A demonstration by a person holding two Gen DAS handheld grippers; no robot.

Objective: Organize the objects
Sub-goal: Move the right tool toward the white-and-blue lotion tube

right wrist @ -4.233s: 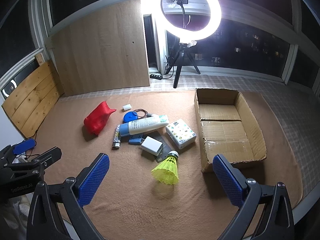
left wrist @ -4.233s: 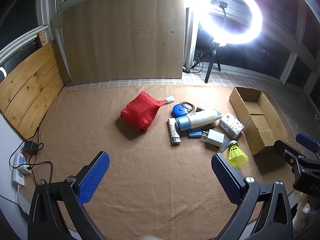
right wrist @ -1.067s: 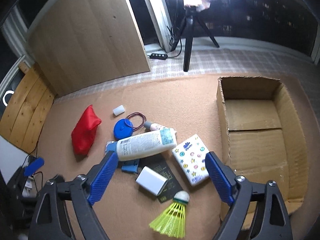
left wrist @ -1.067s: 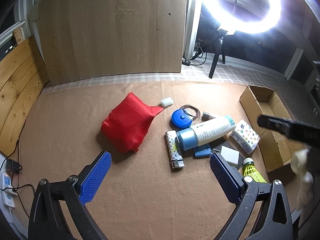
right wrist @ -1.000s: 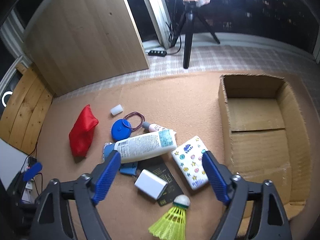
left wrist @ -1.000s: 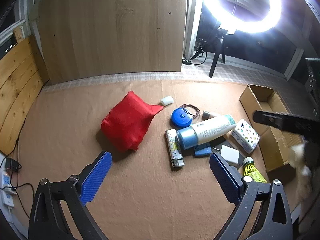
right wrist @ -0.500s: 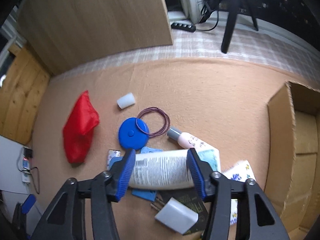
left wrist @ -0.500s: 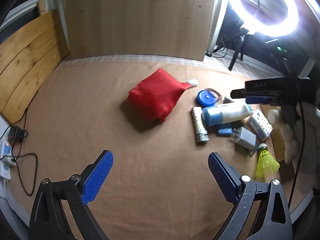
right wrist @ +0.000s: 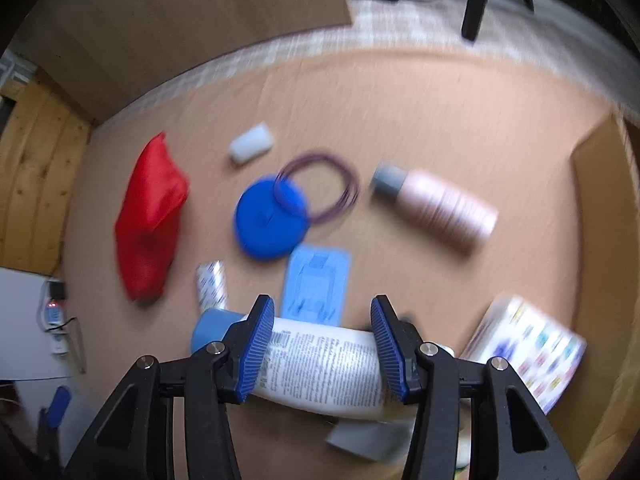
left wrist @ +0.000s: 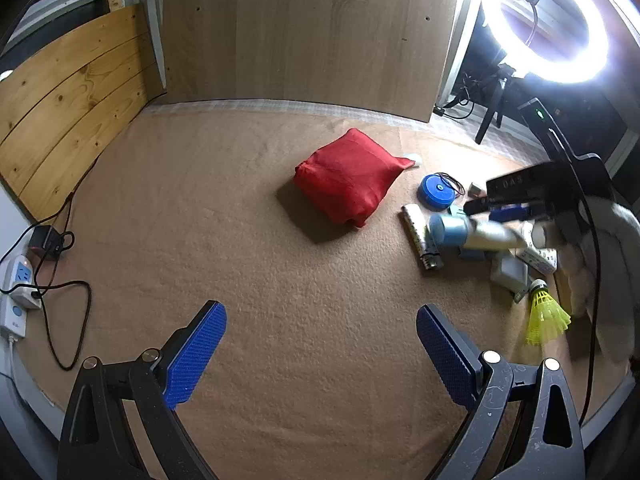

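My right gripper [right wrist: 322, 320] is shut on a white tube [right wrist: 320, 368] with a blue cap [right wrist: 212, 328], its pads pressing the tube's sides. In the left wrist view the right gripper [left wrist: 500, 206] holds the same tube [left wrist: 472, 234] just over the pile at the right. My left gripper [left wrist: 320, 320] stands open above bare carpet, with nothing between its fingers. A red cloth bag [left wrist: 348, 176] lies ahead of it. Beyond the tube lie a pink bottle [right wrist: 436, 208], a blue disc [right wrist: 268, 220], a blue card [right wrist: 316, 284] and a patterned box [right wrist: 528, 356].
A cardboard box [right wrist: 600, 200] stands at the right edge of the carpet. A yellow shuttlecock [left wrist: 546, 316], a lighter [left wrist: 420, 236] and a white cap [right wrist: 251, 144] lie around the pile. A power strip [left wrist: 18, 288] with cables sits at the left; a ring light [left wrist: 552, 20] at the back right.
The right gripper came down over the white tube and closed on it; the tube now sits off the pink bottle and blue card. The left gripper shifted left, away from the pile.
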